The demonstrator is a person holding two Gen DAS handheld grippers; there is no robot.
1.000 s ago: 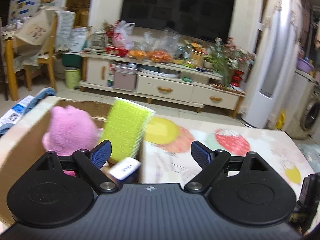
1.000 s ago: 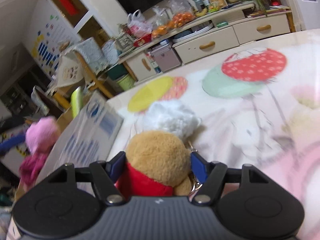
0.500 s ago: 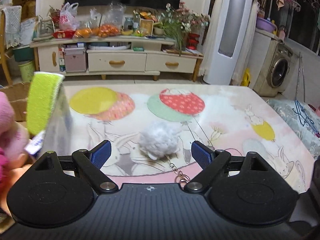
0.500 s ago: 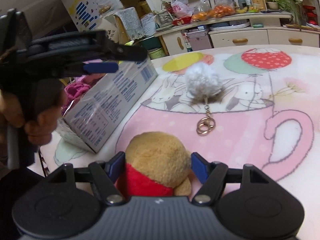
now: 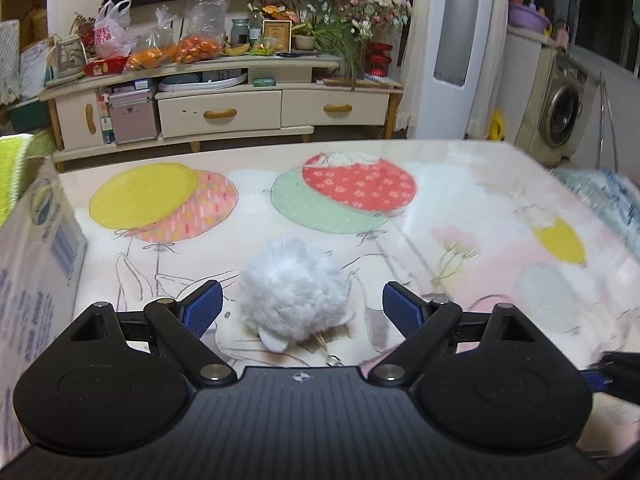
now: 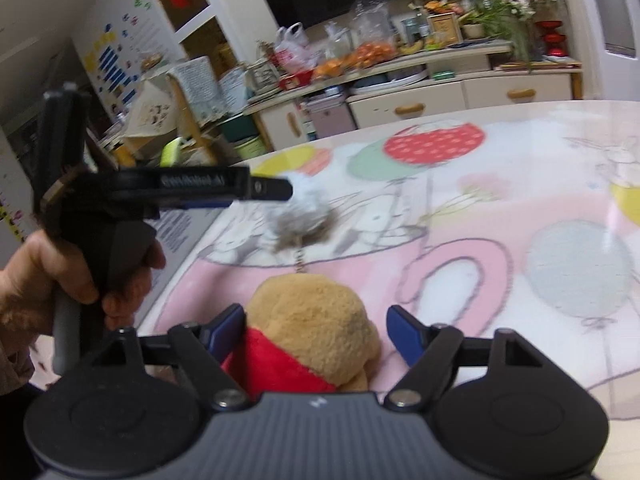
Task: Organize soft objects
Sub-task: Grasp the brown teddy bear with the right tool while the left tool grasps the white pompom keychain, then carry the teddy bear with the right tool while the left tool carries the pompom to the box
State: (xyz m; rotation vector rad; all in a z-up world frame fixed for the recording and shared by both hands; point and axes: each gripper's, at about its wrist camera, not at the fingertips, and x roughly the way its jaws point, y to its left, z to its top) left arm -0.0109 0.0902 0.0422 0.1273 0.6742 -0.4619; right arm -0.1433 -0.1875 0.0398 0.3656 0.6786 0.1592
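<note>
The white pompom (image 5: 294,290) is seen at twelve o'clock between the spread, untouching jaws of the left gripper (image 5: 302,308), the nearer one. The jaws of the right gripper (image 6: 316,330) have just been opening, and the plush bear (image 6: 316,332) between them appears released.

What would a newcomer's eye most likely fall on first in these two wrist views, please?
Probably the white fluffy pompom, lying on the balloon-patterned tablecloth between the left gripper's open jaws, with neither pad touching it. Next, the tan plush bear in a red shirt between the right gripper's jaws, which have just been opening; a gap shows at the right pad.
</note>
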